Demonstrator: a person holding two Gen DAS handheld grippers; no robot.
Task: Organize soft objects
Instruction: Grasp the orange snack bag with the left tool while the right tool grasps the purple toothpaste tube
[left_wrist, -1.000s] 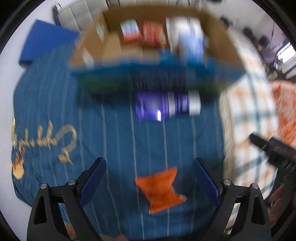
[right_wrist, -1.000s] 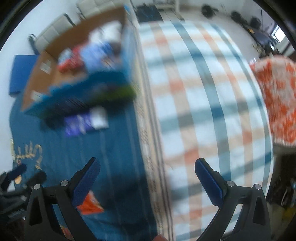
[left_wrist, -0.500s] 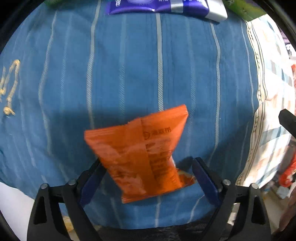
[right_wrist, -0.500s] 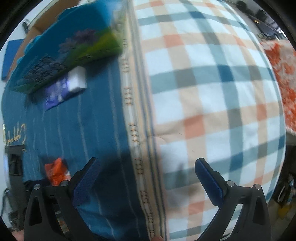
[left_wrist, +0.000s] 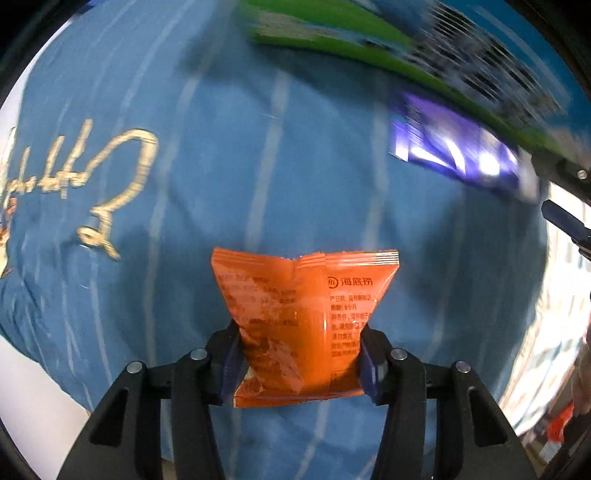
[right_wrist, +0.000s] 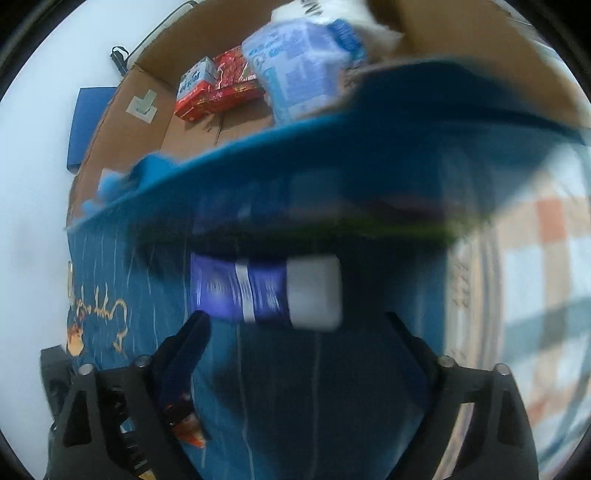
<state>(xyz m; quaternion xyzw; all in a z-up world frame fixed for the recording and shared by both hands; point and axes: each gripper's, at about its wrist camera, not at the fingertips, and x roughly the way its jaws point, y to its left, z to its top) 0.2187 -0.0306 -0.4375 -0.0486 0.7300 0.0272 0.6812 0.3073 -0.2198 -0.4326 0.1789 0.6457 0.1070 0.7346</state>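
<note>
Over blue cloth (left_wrist: 229, 184), left hand-held gripper (left_wrist: 301, 354) clamping orange packet (left_wrist: 299, 317)

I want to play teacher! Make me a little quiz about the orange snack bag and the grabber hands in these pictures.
1. True or false: the left gripper is shut on the orange packet.
2. What lies just ahead of the right gripper's fingers? A) a red box B) the purple packet C) a spoon
3. Fill in: the packets lie on a ____ striped cloth.

Key: 1 true. 2 B; the right gripper is open. 3 blue.
</note>
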